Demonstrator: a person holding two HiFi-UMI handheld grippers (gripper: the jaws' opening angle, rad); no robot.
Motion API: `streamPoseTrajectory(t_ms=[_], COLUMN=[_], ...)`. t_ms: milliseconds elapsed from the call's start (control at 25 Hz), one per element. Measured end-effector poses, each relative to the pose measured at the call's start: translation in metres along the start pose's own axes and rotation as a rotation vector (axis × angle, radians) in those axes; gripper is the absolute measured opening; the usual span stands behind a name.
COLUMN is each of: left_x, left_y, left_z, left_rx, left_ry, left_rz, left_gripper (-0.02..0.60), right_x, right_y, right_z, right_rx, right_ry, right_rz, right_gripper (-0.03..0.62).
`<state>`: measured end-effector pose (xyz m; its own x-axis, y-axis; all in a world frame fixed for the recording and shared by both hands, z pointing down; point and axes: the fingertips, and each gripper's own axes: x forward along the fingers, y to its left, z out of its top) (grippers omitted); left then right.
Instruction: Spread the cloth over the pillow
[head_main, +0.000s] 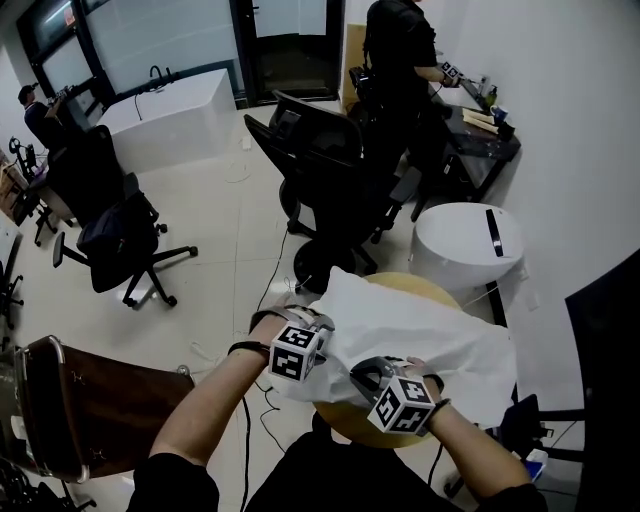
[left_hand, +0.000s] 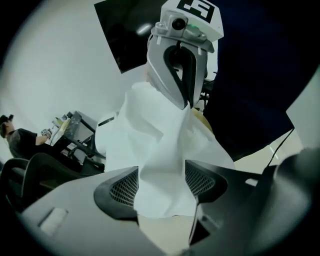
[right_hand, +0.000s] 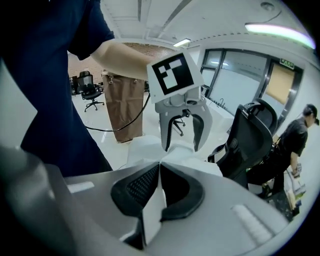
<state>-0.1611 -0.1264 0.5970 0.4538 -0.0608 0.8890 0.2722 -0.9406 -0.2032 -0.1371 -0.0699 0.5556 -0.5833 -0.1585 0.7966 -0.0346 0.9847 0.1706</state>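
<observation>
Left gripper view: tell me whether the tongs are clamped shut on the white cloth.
No, the left tongs stand wide apart, and the white cloth lies loose between them.

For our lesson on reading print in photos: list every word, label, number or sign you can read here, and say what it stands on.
No readable text anywhere.
Left marker cube and right marker cube: black-and-white square patterns only, no letters.
Green sign near the ceiling: too small to read.

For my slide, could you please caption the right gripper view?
Right gripper shut on white cloth; left gripper open opposite.
</observation>
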Motion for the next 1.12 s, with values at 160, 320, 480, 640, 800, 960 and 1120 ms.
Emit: streamPoseTrajectory(t_ms=[160,320,480,640,800,960,1120], left_x=[0.019,0.022,0.012,-0.003,-0.011,0.002,0.005], left_y=[-0.013,-0.025,-0.034,-0.045,-0.062,-0.092,-0.109], left_z=[-0.008,-0.012,-0.018,-0.011,0.001,-0.016,-0.011], left_rx=[0.011,0.035,0.044,0.036,-0.001,-0.042,-0.115], left_ry=[0.023,0.046,0.088,0.09,0.059,0.102,0.065], left_rz=[-0.013,0.062,0.171,0.286,0.297,0.229,0.2], left_gripper=[0.185,0.028,0.023,0.02,0.017,0.023,0.058], right_x=[0.006,0.009,-0.005,-0.03,-0.03,0.007,0.039], right_y=[0.007,0.007,-0.011,-0.044,-0.088,-0.089,-0.071], right_z=[-0.008,-0.013,-0.004,0.011,0.006,-0.012,-0.038], right_rx=[0.021,0.042,0.071,0.177,0.245,0.228,0.16], right_ry=[0.002,-0.009,-0.067,-0.175,-0.179,-0.058,0.104], right_rz=[0.024,0.034,0.027,0.034,0.02,0.148,0.243], right_gripper=[0.011,0.012,0.046,0.112,0.123,0.162,0.187])
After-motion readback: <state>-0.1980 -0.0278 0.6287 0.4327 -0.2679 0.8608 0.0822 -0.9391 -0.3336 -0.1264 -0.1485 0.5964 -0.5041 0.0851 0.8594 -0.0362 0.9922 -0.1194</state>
